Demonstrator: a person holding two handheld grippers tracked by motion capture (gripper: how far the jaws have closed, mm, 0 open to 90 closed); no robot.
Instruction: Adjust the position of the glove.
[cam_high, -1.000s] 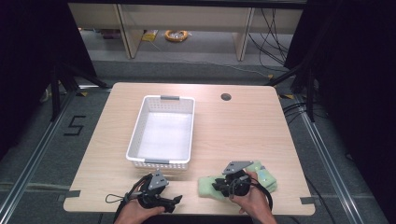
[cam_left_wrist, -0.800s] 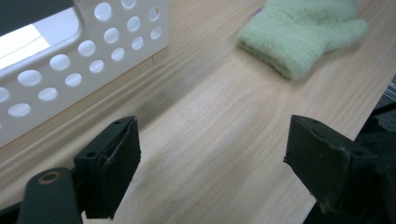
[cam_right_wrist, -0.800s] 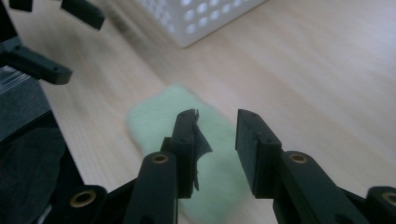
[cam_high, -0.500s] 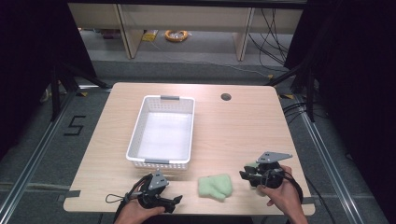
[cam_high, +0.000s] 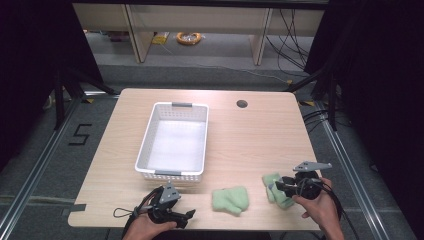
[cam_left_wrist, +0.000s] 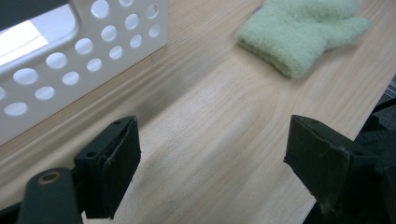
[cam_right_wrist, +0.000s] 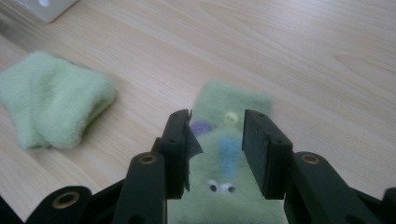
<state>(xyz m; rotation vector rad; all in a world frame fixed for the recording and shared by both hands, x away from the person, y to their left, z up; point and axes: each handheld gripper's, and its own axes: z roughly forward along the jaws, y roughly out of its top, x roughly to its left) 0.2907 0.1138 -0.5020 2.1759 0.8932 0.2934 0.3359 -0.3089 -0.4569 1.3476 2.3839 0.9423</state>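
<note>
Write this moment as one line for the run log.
left gripper: open, idle | right gripper: jaws just opening, above green mitten with face | plain mitten: on table | basket: empty

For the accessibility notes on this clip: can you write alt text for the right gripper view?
The right gripper hangs with its black jaws partly open just above a green fuzzy sock decorated with a cartoon face, lying flat on the wooden table. A second, plain green sock lies crumpled to the left, apart from the first.
</note>
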